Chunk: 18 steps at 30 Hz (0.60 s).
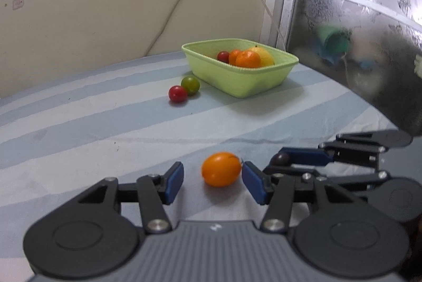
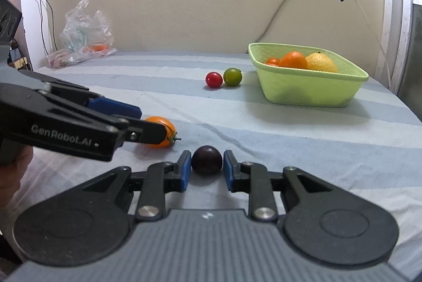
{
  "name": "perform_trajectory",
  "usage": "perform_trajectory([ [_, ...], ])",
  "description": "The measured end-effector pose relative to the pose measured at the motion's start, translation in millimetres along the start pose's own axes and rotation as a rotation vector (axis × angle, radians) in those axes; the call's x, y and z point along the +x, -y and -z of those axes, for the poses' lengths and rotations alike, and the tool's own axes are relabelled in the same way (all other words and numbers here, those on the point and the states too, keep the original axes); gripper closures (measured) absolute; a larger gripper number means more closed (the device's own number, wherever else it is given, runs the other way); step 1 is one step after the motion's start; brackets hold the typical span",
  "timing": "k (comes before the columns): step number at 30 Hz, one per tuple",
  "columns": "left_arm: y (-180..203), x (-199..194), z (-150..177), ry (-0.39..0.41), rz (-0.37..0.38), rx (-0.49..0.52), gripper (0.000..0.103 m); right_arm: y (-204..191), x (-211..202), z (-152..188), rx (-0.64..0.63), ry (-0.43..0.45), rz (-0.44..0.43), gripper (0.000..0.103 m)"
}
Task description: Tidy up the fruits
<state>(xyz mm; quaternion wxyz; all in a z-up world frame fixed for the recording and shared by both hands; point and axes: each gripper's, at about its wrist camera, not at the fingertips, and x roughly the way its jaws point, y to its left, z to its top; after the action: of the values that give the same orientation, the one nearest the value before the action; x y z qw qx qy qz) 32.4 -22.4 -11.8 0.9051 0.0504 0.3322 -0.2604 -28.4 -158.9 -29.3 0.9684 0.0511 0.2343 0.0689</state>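
Basket (image 2: 311, 94) on the bed (image 2: 290, 150), far right, near the wall (image 2: 184, 5). In basket: fruit (image 2: 294, 60). Just left of basket: two tomatoes (image 2: 223, 78), touching. Well before basket, to its left: plum (image 2: 206, 159); left of that, another tomato (image 1: 221, 169). Far left of basket, by the wall: bag (image 2: 84, 34).

An orange tomato (image 1: 221, 169) and a dark plum (image 2: 206, 159) lie near on the striped bed sheet (image 2: 290, 139), a red (image 2: 214, 79) and a green tomato (image 2: 232, 76) touch beside the light-green basket (image 2: 311, 92) holding oranges (image 2: 293, 60) and a lemon (image 2: 321, 62).
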Motion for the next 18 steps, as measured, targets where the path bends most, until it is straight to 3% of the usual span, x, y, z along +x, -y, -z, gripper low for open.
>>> perform_trajectory([
  [9, 0, 10, -1, -0.014, 0.018, 0.000, 0.068, 2, -4, 3, -0.023, -0.003, -0.011, 0.073],
  [18, -5, 19, -30, 0.005, 0.070, -0.035, 0.070, 13, -7, 0, -0.018, 0.014, -0.017, 0.076],
])
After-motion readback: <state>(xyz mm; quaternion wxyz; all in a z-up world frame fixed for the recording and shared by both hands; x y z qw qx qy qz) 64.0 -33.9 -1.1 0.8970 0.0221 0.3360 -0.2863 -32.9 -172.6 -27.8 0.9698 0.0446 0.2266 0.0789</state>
